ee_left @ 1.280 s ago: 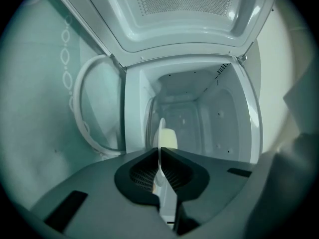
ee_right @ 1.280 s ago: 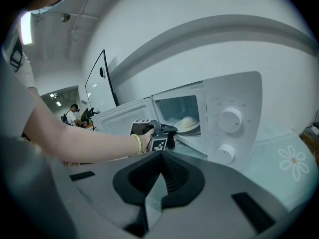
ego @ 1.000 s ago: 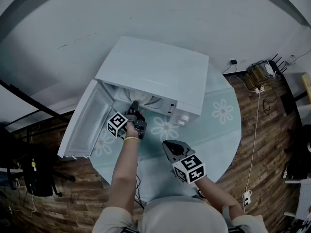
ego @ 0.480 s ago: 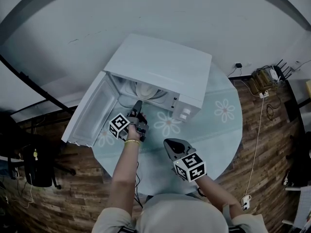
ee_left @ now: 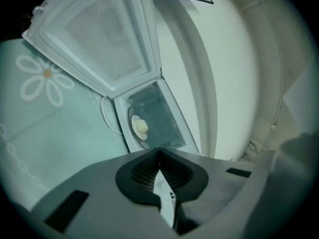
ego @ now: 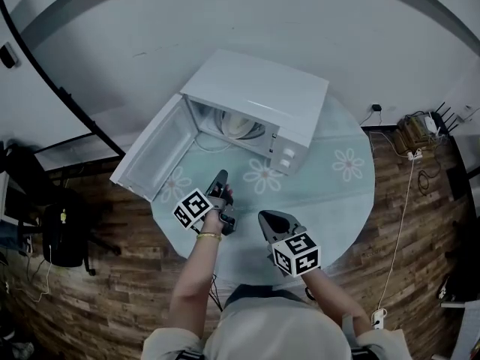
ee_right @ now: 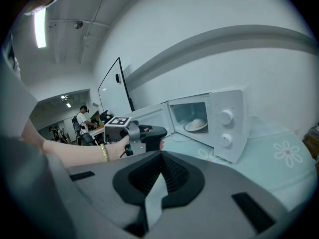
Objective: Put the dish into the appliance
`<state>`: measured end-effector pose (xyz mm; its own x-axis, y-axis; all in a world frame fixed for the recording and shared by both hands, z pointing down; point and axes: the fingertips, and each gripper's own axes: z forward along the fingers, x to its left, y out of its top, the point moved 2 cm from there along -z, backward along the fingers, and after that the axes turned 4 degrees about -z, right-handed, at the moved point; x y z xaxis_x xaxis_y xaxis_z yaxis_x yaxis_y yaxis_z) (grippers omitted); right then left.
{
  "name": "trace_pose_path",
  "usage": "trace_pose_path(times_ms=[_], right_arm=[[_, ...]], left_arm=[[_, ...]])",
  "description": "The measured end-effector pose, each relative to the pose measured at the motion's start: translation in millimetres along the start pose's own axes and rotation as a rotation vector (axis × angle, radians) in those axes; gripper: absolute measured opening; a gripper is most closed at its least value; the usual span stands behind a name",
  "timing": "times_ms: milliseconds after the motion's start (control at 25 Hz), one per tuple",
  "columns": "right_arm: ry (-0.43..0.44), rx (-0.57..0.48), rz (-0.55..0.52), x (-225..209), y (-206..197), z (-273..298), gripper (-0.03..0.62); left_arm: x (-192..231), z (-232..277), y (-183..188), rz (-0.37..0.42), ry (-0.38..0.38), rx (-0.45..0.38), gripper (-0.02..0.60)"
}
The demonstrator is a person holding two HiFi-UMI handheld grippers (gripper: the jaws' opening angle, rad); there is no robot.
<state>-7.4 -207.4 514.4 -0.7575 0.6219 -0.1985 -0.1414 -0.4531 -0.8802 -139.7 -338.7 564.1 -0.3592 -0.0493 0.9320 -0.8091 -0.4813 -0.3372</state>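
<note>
Tool at left (ee_left: 159,152) closed (empty), touching nothing

The appliance (ego: 259,96) is white, and the dish (ego: 244,127) inside it is also white. The round surface (ego: 337,201) is pale mint green with white flowers. The floor (ego: 420,231) has brown wood planks. The left gripper (ego: 220,177) and the right gripper (ego: 263,217) are dark grey, and their cubes carry black-and-white square markers.
</note>
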Motion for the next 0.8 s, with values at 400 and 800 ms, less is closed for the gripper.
trace_pose_path(times_ms=[400,800], right_arm=[[-0.02,-0.019,0.022,35,-32,-71,0.005],[-0.047,-0.037,0.07,65,-73,-131,0.005]], left_arm=[[-34,-120,-82,0.13,0.077,0.041,0.014],[-66,-213,-156,0.329,0.145,0.142,0.014]])
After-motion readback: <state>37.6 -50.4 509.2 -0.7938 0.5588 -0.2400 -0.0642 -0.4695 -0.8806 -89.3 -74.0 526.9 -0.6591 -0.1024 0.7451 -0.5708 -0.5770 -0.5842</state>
